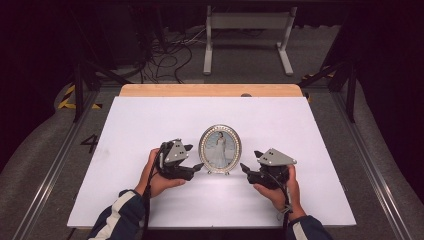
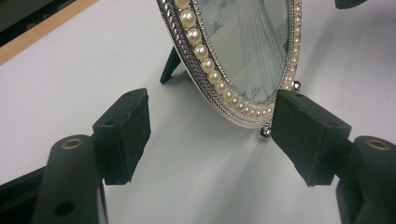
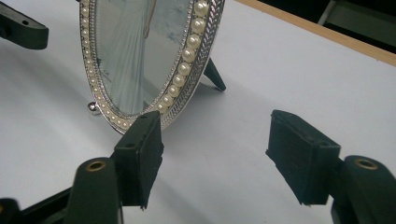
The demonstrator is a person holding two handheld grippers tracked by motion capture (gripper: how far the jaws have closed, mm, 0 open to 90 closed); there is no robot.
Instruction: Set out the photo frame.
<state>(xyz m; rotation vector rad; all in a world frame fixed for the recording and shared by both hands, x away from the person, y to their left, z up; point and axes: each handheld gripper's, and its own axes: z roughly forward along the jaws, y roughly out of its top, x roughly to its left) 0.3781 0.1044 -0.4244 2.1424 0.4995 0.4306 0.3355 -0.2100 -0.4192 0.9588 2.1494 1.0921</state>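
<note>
The left tool [image 1: 196, 166] and right tool [image 1: 243, 168] lie low and level, jaws spread wide and gripping nothing, each aimed inward from a hand resting on the white desk [image 1: 150, 125]. Between them (upright on its rear strut) stands the oval silver, pearl-rimmed picture frame [image 1: 220, 148].
</note>
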